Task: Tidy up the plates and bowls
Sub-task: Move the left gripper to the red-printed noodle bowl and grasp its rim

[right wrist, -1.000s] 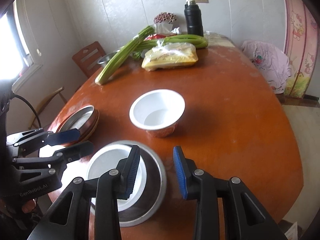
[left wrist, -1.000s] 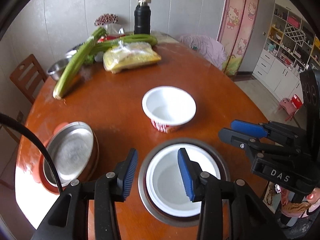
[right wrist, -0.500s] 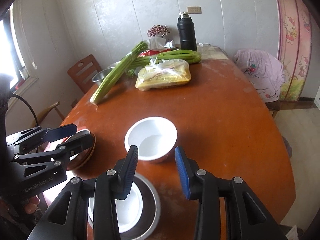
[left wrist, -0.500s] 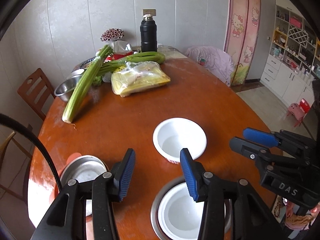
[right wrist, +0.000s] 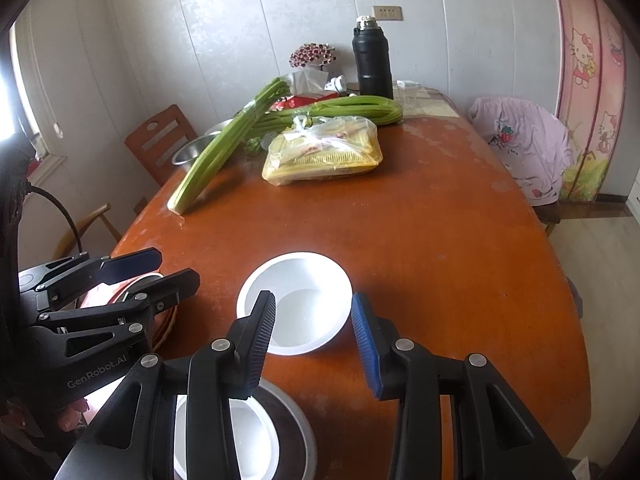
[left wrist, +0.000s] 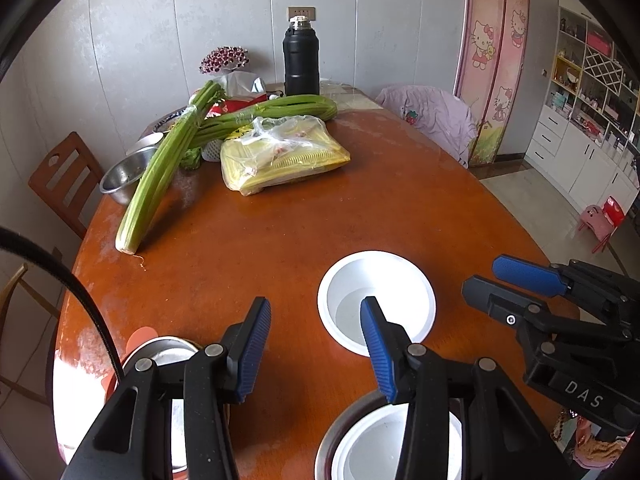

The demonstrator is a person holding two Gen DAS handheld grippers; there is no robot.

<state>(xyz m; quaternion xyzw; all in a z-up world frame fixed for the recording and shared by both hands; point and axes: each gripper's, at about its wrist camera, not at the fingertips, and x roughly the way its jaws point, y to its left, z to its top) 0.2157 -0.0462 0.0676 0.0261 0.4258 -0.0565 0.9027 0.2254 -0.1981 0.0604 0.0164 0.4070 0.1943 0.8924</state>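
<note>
Both tongs pulled back and up from the near edge of the tabletop compared with a second ago. Left tongs no longer straddling the white bowl in the metal plate; now low in frame, half hidden. Lone white bowl now just beyond the fingertips. Right tongs slightly wider, nothing between them. Stacked plates at left slipped toward the frame's bottom edge.

We are seeing the bare surface lying open across the middle and right of the frame. A white bowl is sitting centre, celery and a yellow bag are crowding the upper left, and stacked metal plates are blocking the lower left.
</note>
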